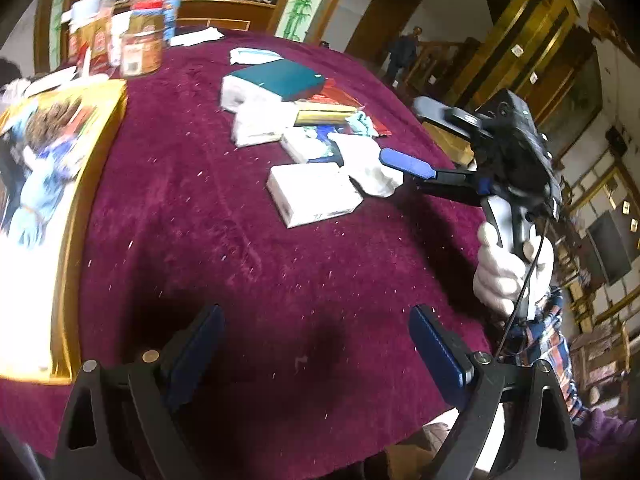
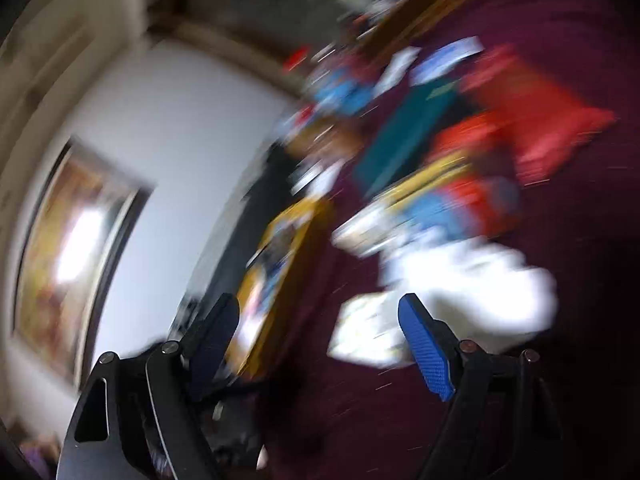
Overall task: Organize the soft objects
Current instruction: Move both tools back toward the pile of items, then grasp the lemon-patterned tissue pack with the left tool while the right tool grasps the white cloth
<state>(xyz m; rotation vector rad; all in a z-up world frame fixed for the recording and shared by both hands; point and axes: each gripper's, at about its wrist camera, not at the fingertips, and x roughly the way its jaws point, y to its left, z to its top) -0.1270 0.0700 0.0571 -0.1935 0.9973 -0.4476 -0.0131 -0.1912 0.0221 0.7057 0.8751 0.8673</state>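
Note:
A crumpled white cloth [image 1: 370, 168] lies on the maroon tablecloth [image 1: 240, 260] beside a white box [image 1: 312, 193]. A pale blue cloth [image 1: 362, 124] lies behind it among packs of tissues [image 1: 256, 128]. My left gripper [image 1: 316, 336] is open and empty above bare tablecloth near the front edge. My right gripper [image 1: 394, 168] reaches in from the right, its blue fingers [image 1: 404, 163] over the white cloth, jaws apart. In the blurred right wrist view the right gripper [image 2: 320, 332] is open, with the white cloth [image 2: 480, 276] just ahead of its right finger.
A teal book [image 1: 280, 78] and red packets [image 1: 340, 96] sit behind the cloths. A gold-framed picture box [image 1: 60, 184] lies at the left. Jars and cans [image 1: 142, 48] stand at the back left. The table edge drops off at the right.

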